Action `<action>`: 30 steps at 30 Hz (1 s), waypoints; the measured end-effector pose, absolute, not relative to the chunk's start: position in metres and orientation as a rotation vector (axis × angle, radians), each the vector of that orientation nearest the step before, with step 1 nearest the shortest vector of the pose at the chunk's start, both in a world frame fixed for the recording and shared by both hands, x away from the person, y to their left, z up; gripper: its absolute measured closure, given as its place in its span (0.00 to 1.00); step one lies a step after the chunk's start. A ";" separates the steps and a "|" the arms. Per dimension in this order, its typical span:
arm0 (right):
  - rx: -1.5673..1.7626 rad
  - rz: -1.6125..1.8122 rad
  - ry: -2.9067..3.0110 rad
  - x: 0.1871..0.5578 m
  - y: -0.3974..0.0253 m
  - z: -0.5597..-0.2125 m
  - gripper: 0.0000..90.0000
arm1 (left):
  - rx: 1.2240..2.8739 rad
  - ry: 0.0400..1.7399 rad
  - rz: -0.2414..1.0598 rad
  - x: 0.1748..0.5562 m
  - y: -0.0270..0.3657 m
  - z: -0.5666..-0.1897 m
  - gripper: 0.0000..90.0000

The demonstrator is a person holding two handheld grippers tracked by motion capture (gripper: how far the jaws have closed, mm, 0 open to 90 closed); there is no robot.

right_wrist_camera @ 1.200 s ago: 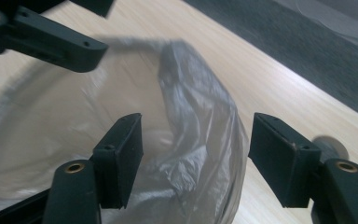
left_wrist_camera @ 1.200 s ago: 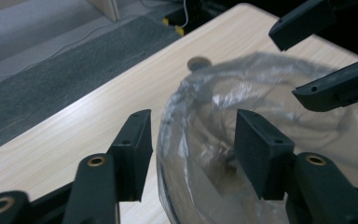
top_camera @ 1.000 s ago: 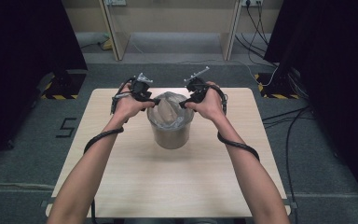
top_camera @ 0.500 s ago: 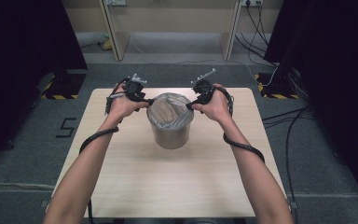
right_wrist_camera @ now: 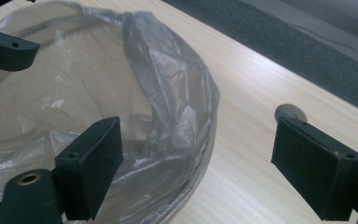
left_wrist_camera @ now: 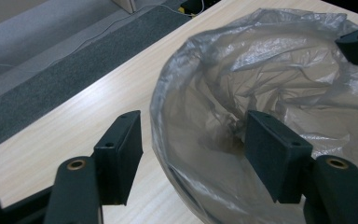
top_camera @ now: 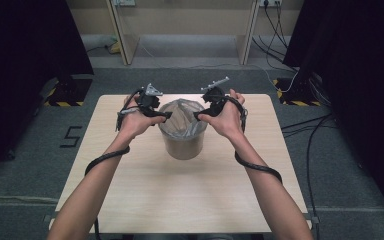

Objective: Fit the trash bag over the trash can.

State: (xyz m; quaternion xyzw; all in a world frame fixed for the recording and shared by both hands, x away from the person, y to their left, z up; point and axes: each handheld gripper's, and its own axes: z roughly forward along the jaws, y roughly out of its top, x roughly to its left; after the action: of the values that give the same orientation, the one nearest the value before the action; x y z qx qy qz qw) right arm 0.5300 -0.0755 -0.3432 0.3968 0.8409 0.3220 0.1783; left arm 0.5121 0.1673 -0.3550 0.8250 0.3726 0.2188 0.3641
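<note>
A bin (top_camera: 182,142) lined with a clear plastic bag (top_camera: 180,120) stands mid-table (top_camera: 130,200). The left gripper (top_camera: 166,114) and right gripper (top_camera: 197,115) straddle opposite sides of its rim, jaws spread wide, gripping nothing.

Wood table (top_camera: 130,200), grey carpet (top_camera: 40,150)

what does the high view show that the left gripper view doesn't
High view alone: the person's forearms, both hands, the whole wooden table, the bin's outer wall and the grey floor with cables behind.

Left gripper view alone: close up, the left gripper is open, one jaw outside the rim and one inside, straddling the clear bag liner without pinching it.

Both: the liner in the bin, the tabletop, and the right gripper at the opposite rim.
</note>
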 end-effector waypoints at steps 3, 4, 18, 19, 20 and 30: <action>1.163 0.877 2.372 0.527 -0.074 -0.350 0.18 | 2.127 0.968 0.567 0.509 0.168 -0.360 0.40; 1.170 0.865 2.376 0.527 -0.075 -0.352 0.19 | 2.131 0.971 0.574 0.508 0.169 -0.362 0.40; 1.154 0.813 2.389 0.527 -0.091 -0.360 0.22 | 2.133 0.980 0.575 0.506 0.177 -0.367 0.40; 1.146 0.827 2.388 0.526 -0.091 -0.359 0.22 | 2.128 0.977 0.581 0.505 0.178 -0.367 0.40; 1.149 0.851 2.382 0.525 -0.091 -0.358 0.22 | 2.120 0.974 0.584 0.504 0.178 -0.366 0.39; 1.143 1.026 2.319 0.516 -0.098 -0.343 0.19 | 2.029 0.975 0.570 0.494 0.182 -0.359 0.29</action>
State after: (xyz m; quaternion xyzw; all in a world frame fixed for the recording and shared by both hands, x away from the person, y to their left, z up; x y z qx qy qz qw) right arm 0.5157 -0.0977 -0.3426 0.4044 0.8202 0.3629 0.1789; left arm 0.4941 0.1820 -0.3586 0.8013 0.3852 0.2251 0.3985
